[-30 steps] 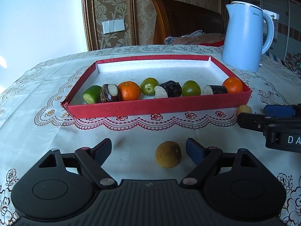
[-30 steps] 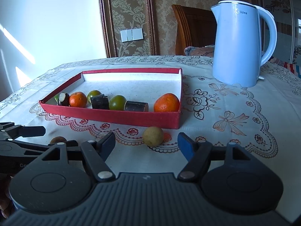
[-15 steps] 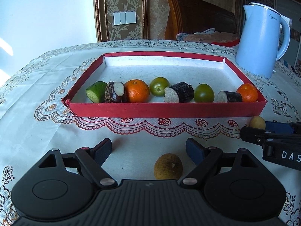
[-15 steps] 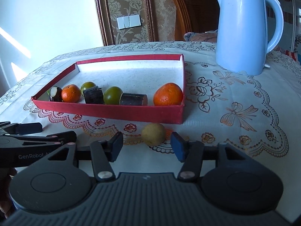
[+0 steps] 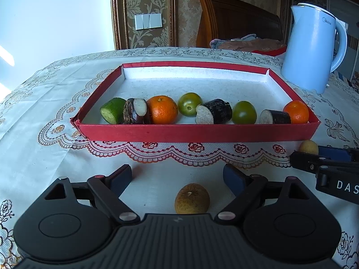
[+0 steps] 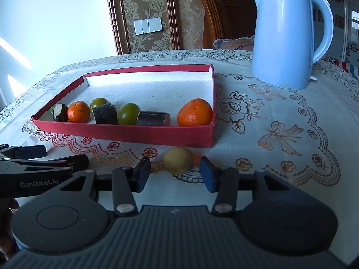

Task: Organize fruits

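Closing my right fingers [image 6: 175, 172] on the yellowish round fruit [image 6: 178, 160] was where I was at: it sat square between the two blue pads, a bit out toward their tips, and neither pad was pressing on it yet as far as I could tell. So not a grip, just closing in. That fruit lay on the tabletop [image 6: 280, 157] just in front of the red tray [image 6: 125, 134], near its right corner, so my right side was clearly the one for it.

My left fingers [image 5: 177, 177] were spread wide and empty, with the browner round fruit [image 5: 191, 198] lying between them but tucked back close to the gripper body. Both fruits are basically balls, so no long axis to line up with.

Further out, the tray already held a row along its near wall: oranges, green ones, dark cut chunks. Blue kettle [image 6: 289, 35] stood well behind.
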Action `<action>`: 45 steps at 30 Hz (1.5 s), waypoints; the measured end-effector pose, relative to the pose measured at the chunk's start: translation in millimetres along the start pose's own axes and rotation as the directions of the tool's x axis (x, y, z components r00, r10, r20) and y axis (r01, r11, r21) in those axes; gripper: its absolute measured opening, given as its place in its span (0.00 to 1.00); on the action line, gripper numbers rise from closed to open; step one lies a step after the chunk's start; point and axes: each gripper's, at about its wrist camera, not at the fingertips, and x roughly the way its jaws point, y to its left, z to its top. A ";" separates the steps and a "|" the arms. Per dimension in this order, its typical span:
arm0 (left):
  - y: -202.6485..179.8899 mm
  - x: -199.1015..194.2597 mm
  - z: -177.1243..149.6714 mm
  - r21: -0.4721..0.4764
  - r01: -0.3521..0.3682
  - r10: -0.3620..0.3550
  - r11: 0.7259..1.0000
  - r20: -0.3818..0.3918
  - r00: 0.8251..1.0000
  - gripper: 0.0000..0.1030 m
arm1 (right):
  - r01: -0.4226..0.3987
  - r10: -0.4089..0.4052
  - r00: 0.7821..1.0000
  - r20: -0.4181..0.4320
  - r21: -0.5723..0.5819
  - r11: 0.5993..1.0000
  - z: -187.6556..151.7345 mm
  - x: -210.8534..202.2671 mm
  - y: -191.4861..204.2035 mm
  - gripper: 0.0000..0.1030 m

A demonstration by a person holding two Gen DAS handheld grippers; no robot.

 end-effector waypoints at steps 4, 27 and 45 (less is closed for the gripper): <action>-0.1 -0.3 -0.5 0.002 -0.004 0.004 1.000 0.002 1.000 0.87 | 0.009 -0.009 1.000 0.000 -0.004 1.000 -0.2 0.5 0.7 0.44; 0.4 -1.0 -0.9 0.001 -0.007 0.007 1.000 0.006 1.000 0.88 | 0.082 -0.082 0.997 0.001 -0.046 0.996 -1.3 1.7 9.1 0.32; 1.6 -3.1 -1.1 -0.005 -0.010 0.010 1.000 0.027 1.000 0.76 | 0.113 -0.112 0.994 0.010 -0.060 0.992 -2.0 1.2 12.2 0.25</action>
